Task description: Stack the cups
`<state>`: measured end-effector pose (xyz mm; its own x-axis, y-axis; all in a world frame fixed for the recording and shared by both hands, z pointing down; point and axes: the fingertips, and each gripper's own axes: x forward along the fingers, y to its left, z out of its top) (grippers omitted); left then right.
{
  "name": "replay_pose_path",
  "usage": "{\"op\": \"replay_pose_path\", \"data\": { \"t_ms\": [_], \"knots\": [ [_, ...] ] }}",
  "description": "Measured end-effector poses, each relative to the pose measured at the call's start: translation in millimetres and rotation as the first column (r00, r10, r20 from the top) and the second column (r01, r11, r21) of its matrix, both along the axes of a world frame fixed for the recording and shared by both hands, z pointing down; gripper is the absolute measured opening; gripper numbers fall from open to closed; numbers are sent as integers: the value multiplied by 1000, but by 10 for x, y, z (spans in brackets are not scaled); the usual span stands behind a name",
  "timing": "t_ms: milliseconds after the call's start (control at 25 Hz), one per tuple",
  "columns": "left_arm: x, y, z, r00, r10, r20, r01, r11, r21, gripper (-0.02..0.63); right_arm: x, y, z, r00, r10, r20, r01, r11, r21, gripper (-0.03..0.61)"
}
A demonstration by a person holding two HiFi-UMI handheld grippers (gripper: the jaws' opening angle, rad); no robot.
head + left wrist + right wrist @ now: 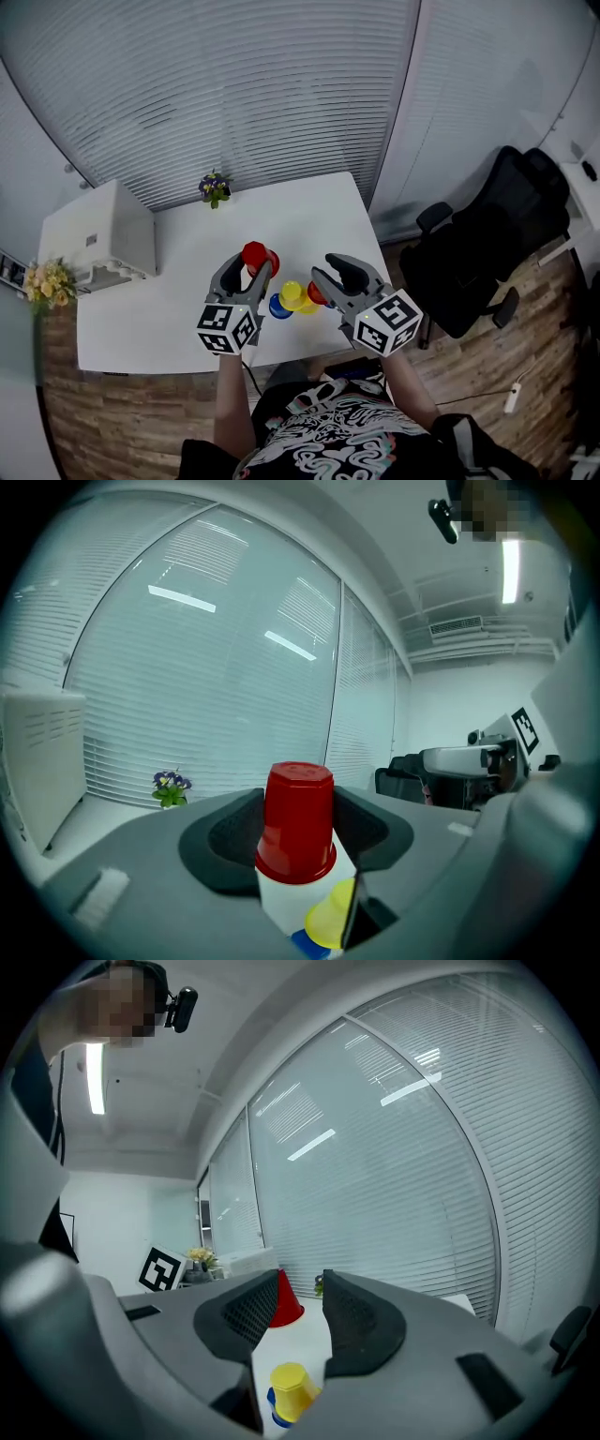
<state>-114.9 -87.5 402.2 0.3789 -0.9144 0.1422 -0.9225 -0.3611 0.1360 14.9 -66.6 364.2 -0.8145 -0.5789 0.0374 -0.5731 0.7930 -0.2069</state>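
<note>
- Left gripper [248, 267] has the red cup [298, 822] clamped between its pads, mouth down. The cup looks clear of the table [309, 216] and sits up and left of the stack. The walls are smooth and tapered, so if the squeeze eases the cup could slide out and drop.
- The grip is around the cup's middle and the wrist looks slightly rolled. If the cup comes in tilted, its rim will likely catch on the top of the yellow cup [292, 294] rather than sleeve over it.
- In the middle, the yellow cup sits over the blue cup [278, 307] near the table's front edge. The pair is light and narrow, and an off-centre push from the red cup could topple it or skate it toward that edge.
- Right gripper [302, 1307] has its jaws partly apart with nothing between them, and it hovers just right of the stack. The left gripper's swing across is tight here, and the two grippers could clip each other or the stack.
- With the right gripper holding nothing, the stack has no brace if it takes a knock.
</note>
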Motion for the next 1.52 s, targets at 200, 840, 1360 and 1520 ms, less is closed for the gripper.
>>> {"op": "replay_pose_path", "data": {
  "t_ms": [200, 840, 1360, 1520],
  "knots": [
    [206, 87, -10, 999, 45, 30, -45, 999, -2, 225, 42, 61, -51, 1000, 11, -7, -11, 1000, 14, 147],
    [810, 217, 272, 975, 191, 116, -193, 981, 1, 227, 367, 125, 193, 995, 93, -23, -94, 995, -46, 147],
    [998, 276, 333, 957, 240, 164, -246, 969, 15, 229, -65, 254, 250, 995, -97, -28, 94, 992, -85, 207],
    [1016, 287, 329, 954, 256, 157, -262, 965, 21, 230, -126, 247, 272, 992, -123, -12, 121, 987, -108, 222]
  ]
}}
